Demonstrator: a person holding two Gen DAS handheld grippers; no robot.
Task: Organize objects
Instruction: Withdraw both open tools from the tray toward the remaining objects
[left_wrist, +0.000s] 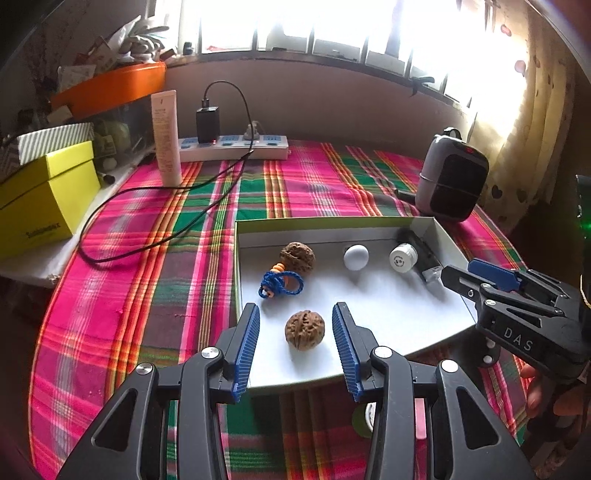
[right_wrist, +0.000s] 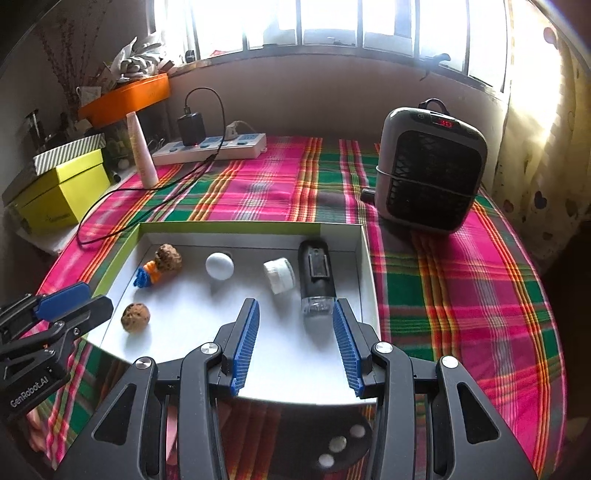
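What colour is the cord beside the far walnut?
Blue cord, with orange beads; clearest in the left wrist view.

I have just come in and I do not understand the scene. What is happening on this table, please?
A person holds a hand-held gripper in each hand above a shallow white box on a plaid tablecloth. Both are open and hold nothing. The left hand-held gripper is lined up with a walnut lying in the box; the right hand-held gripper points near a black device. A second walnut, a white ball, a small white jar and a blue cord also lie inside.
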